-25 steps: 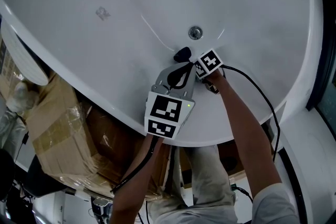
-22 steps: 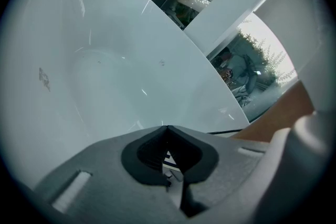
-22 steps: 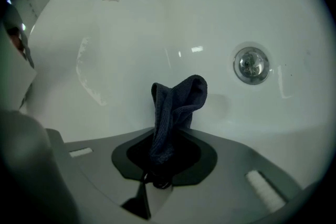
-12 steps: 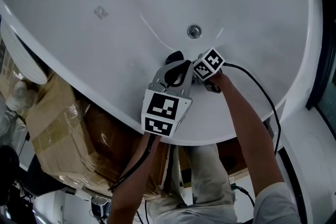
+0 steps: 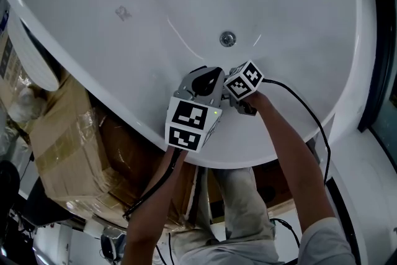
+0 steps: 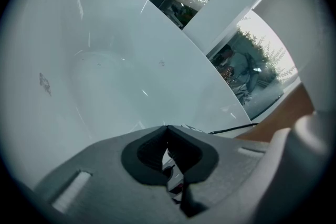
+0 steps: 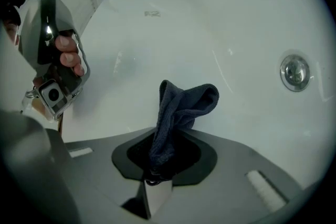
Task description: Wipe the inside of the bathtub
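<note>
The right gripper (image 7: pixel 156 168) clamped the cloth (image 7: pixel 181 107) by one end (left gripper (image 6: pixel 169 157) closed, empty), so scrubbing the bathtub (image 7: pixel 220 18) ahead could tug it loose.

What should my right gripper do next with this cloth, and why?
Probably lower the right gripper until the dark cloth clamped in its jaws presses on the bathtub wall near the drain: the cloth stands bunched and seems not flat against the surface.

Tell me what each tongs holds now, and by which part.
Right tongs: a dark cloth, pinched at its lower end, the rest standing free. Left tongs: shut, holding nothing.
</note>
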A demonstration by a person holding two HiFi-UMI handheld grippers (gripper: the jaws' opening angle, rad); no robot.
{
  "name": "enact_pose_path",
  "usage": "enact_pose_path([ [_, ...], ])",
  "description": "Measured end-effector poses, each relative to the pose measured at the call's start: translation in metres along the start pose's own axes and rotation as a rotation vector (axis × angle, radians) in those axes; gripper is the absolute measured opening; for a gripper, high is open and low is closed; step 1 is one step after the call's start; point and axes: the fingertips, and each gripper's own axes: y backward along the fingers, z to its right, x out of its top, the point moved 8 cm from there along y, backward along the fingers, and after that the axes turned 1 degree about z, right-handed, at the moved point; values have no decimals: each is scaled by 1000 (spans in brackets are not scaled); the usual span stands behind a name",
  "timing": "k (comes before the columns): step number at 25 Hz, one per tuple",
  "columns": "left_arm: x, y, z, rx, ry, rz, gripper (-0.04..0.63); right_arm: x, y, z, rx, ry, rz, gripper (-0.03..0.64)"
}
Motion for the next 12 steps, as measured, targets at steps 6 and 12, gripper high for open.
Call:
enact_pose_path([
  [6,4,2,0,15,-42,0,-2,7,7,-16,-47,28,84,66],
  [12,19,6,7,10,-43,35,-2,6,25,-21,-86,52,80,67],
])
